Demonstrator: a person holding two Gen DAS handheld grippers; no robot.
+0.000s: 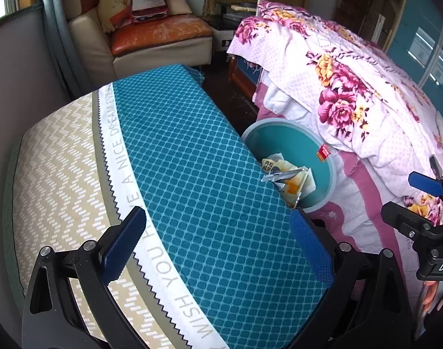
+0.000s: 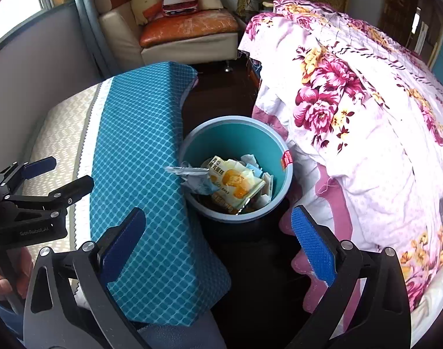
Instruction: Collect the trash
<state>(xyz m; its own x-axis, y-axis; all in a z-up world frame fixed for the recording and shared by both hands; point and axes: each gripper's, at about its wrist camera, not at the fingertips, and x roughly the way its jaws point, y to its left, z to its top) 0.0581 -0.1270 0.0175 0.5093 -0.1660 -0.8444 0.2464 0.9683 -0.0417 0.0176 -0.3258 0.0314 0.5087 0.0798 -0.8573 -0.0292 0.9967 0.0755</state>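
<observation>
Where the left wrist looks out, the teal bin (image 1: 314,157) is half hidden behind the blue-checked cushion (image 1: 210,192), so only part of its wrappers (image 1: 288,179) shows. The left gripper (image 1: 215,247) is spread wide and empty above the cushion, the bin ahead to its right. From the right wrist, the bin (image 2: 236,133) sits between cushion and floral quilt (image 2: 367,133), wrappers (image 2: 236,183) inside. The right gripper (image 2: 218,244) gapes empty, just short of the bin.

One round teal plastic bin (image 2: 236,136); one yellow printed snack wrapper (image 2: 236,183) among several crumpled ones; two blue-padded black tools (image 2: 218,244) (image 2: 58,177); one floral pink quilt (image 2: 352,110)
</observation>
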